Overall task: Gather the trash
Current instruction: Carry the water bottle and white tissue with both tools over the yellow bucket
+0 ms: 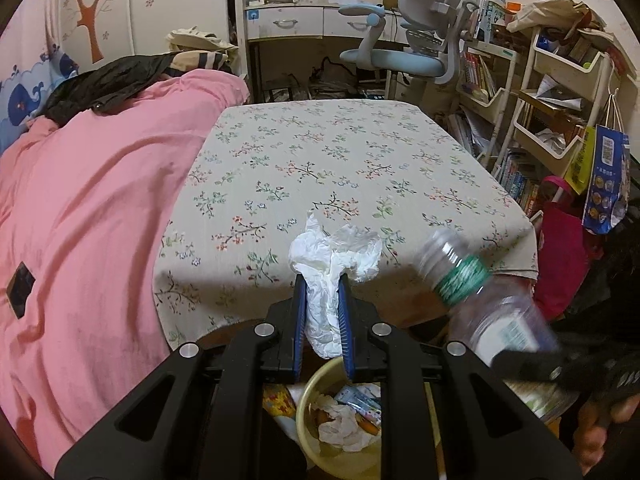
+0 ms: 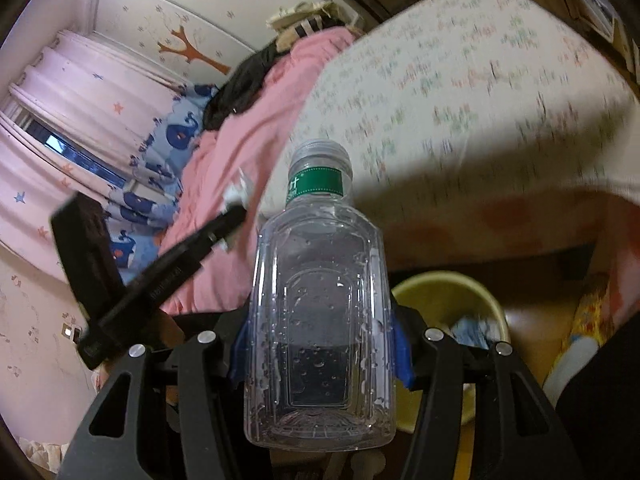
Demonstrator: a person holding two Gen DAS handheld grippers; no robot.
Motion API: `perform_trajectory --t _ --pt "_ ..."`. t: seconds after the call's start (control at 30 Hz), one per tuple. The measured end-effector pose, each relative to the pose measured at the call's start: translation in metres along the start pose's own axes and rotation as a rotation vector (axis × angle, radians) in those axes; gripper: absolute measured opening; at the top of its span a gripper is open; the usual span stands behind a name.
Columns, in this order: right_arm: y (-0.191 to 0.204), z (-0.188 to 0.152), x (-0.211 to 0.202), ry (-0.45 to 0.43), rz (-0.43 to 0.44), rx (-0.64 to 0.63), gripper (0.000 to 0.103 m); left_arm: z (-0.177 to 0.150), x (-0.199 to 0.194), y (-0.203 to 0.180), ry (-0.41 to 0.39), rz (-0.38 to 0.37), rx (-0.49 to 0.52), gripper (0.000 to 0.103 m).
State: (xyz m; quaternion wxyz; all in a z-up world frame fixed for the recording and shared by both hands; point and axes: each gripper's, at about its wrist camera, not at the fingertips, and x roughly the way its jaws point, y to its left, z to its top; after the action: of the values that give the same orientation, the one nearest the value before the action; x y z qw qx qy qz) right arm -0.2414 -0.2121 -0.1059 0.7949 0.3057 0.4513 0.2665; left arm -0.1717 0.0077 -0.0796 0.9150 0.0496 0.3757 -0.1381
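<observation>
We have both pieces in hand: the left hand-held gripper (image 1: 323,280) pinches a tissue (image 1: 334,256), the right hand-held gripper (image 2: 320,344) clamps a bottle (image 2: 320,300). Both hang near the bin (image 1: 316,384), which already holds scraps; dropping them in is what's left, and the bench (image 1: 340,152) looks bare.

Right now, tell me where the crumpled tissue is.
The crumpled tissue is pinched in the left gripper, directly above the yellow bin, with the clear bottle to its right.

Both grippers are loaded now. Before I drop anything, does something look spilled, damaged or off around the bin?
Nothing looks spilled or broken. The left gripper clamps a crumpled tissue above the yellow bin. The right gripper grips a clear bottle, cap on, droplets inside. It sits beside the bin, not over it.
</observation>
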Motion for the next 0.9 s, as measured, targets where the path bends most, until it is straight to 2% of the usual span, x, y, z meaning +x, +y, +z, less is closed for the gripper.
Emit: perform_trajectory --t 0.3,0.7,0.9 --pt "-0.008 -0.021 0.025 0.126 -0.039 0.051 0.054 -0.013 -0.011 -0.003 0.015 -0.011 -0.015 0.015" --pt "-0.021 -0.028 0.031 0.186 -0.061 0.110 0.055 -0.031 -0.011 -0.011 0.064 0.003 -0.006 0.015" --pt "-0.026 -0.030 0.040 0.209 -0.080 0.164 0.057 -0.043 0.005 -0.019 0.152 0.013 0.009 0.015"
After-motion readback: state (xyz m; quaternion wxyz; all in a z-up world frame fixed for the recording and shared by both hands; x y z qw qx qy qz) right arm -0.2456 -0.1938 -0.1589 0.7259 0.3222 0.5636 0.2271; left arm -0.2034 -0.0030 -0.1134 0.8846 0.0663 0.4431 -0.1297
